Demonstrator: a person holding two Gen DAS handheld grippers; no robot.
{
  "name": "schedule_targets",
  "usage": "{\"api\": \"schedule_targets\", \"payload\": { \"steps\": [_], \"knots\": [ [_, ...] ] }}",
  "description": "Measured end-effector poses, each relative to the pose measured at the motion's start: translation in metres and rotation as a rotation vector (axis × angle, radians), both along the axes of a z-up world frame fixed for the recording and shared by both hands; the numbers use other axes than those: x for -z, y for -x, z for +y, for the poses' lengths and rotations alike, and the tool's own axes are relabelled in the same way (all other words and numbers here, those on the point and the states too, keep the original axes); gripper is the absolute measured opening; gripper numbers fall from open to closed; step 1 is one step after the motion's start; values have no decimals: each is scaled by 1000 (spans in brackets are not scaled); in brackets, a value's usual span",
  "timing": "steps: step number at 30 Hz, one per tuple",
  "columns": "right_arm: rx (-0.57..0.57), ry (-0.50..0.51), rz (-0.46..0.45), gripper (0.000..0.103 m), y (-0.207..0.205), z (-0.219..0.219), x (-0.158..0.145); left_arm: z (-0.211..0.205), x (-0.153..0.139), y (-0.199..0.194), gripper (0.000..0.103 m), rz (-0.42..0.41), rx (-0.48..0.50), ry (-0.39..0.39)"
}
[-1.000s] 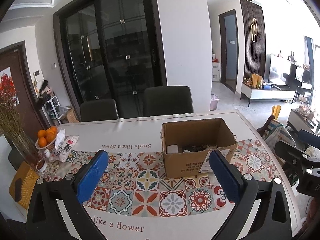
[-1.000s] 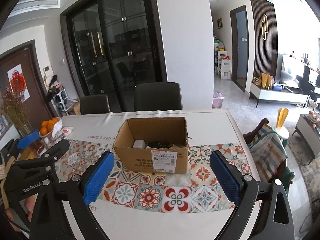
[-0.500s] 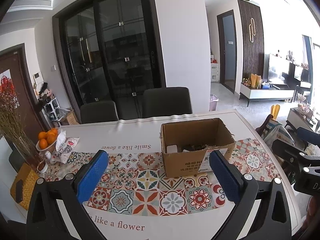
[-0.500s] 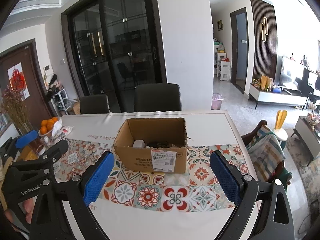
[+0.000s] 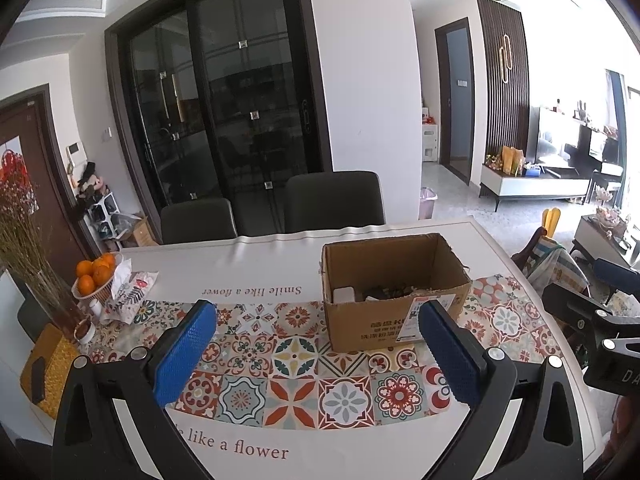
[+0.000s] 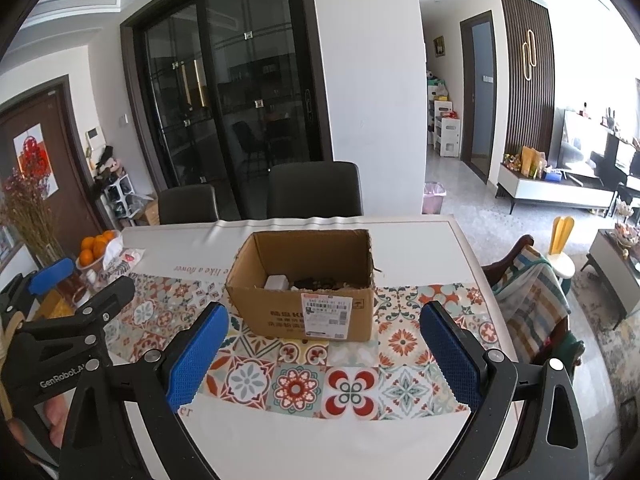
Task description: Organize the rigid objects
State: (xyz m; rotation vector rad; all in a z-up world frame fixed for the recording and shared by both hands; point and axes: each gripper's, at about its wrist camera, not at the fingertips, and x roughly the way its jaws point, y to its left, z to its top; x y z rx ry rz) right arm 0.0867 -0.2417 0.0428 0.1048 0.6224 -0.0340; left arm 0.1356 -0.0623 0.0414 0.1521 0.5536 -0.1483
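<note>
Both hand-held grippers, left point(image 5: 316, 350) & right point(image 6: 324, 354), released (empty), cardboard box point(image 6: 304, 292) just ahead.

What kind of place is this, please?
Most likely a home's dining area: a dining table with chairs, a bowl of oranges, and a living room with a TV stand beyond.

left tongs point(image 5: 316, 350): spread wide, blue pads point(image 5: 184, 354) apart, nothing between | right tongs point(image 6: 324, 354): spread wide, nothing between | both level, side by side, pointing forward | hand point(image 6: 56, 420) under left tongs
</note>
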Motion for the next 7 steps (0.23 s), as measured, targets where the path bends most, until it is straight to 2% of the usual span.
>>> {"api": "schedule_targets", "payload": {
  "steps": [7],
  "knots": [
    [-6,0,8,97,-2,2,3,1,3,-3,103,13,-2,3]
  ]
}}
